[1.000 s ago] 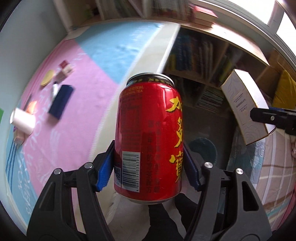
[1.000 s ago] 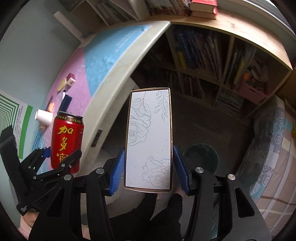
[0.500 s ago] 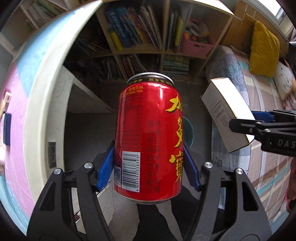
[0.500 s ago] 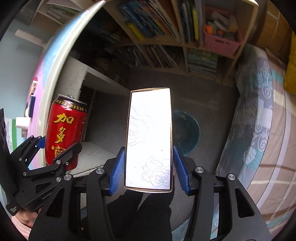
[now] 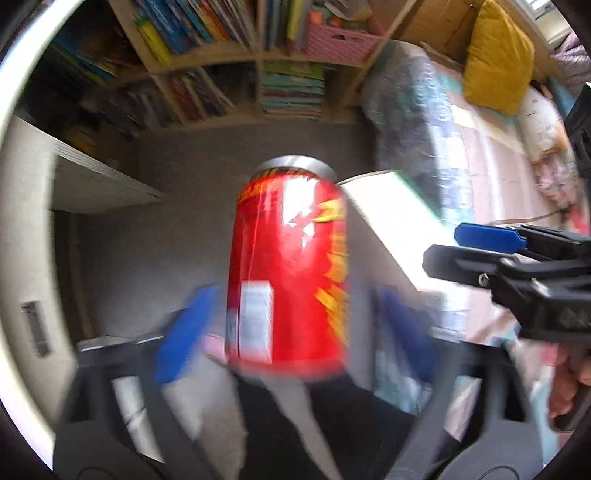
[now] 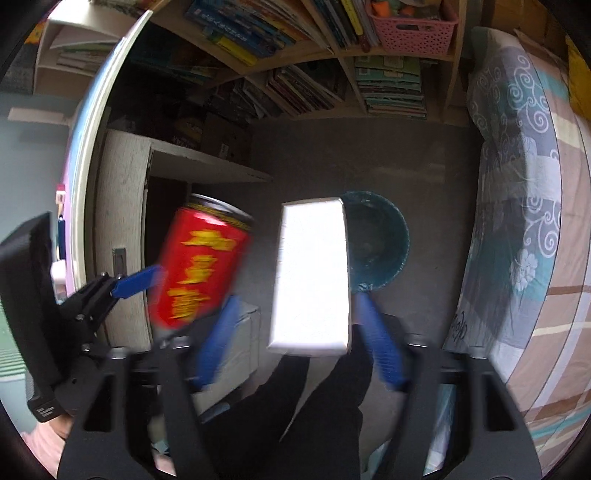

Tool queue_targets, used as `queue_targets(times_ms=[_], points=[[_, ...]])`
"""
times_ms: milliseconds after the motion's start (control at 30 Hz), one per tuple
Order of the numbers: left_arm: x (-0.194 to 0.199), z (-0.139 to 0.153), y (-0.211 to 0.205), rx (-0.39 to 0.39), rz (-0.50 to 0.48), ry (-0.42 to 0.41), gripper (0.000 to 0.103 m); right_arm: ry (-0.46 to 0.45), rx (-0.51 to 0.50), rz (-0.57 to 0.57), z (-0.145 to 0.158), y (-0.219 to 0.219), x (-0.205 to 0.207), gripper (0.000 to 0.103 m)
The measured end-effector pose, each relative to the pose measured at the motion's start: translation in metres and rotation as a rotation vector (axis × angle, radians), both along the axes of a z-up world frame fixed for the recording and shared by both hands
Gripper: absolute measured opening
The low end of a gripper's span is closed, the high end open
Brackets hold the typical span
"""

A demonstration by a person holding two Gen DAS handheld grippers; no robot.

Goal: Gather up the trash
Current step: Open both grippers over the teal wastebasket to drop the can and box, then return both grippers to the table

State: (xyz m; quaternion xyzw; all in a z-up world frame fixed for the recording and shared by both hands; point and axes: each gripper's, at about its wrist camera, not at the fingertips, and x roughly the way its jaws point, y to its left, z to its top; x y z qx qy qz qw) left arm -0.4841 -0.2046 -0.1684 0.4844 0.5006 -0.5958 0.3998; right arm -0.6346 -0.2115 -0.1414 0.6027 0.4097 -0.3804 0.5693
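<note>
A red drink can [image 5: 288, 269] hangs free between the spread fingers of my left gripper [image 5: 291, 332], touching neither blue pad; it is blurred. It also shows in the right wrist view [image 6: 199, 266], tilted. A white box [image 6: 310, 273] hangs free between the spread fingers of my right gripper [image 6: 299, 343], over the rim of a dark teal bin [image 6: 380, 240] on the floor below. The box also shows in the left wrist view [image 5: 388, 229], behind the can. Both grippers are open above the floor.
A bookshelf [image 6: 314, 66] full of books stands at the back, with a pink basket [image 6: 410, 22]. A bed with a patterned cover [image 6: 517, 221] lies to the right. A white desk edge and drawer unit [image 6: 122, 206] are to the left. The person's dark legs are below.
Both grippers have opened. The can and the box have left the pads and are dropping, blurred. Both views have tipped further down toward the floor and the bin.
</note>
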Motion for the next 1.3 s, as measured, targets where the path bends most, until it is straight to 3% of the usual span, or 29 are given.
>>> queue_targets(times_ms=[133, 200, 400, 800, 1067, 1233, 1300], points=[[-0.001, -0.023, -0.003, 0.073, 0.009, -0.054, 0.096, 0.022, -0.015, -0.013, 0.003, -0.003, -0.004, 0.084], [0.003, -0.029, -0.002, 0.097, 0.032, -0.038, 0.096, 0.017, -0.015, -0.039, 0.004, -0.004, -0.012, 0.084], [0.011, -0.021, 0.006, 0.040, 0.024, -0.110, 0.096, 0.028, -0.018, -0.055, 0.008, -0.005, -0.024, 0.084], [0.021, 0.016, 0.010, -0.084, 0.033, -0.209, 0.096, 0.032, -0.054, 0.007, 0.022, -0.007, -0.006, 0.088], [0.065, 0.052, 0.025, -0.155, 0.162, -0.229, 0.097, 0.025, -0.113, 0.130, 0.043, -0.013, 0.033, 0.090], [0.118, 0.078, 0.040, -0.197, 0.321, -0.340, 0.097, 0.018, -0.180, 0.263, 0.064, -0.018, 0.080, 0.090], [0.140, 0.087, 0.048, -0.201, 0.388, -0.320, 0.097, 0.015, -0.203, 0.320, 0.072, -0.019, 0.099, 0.091]])
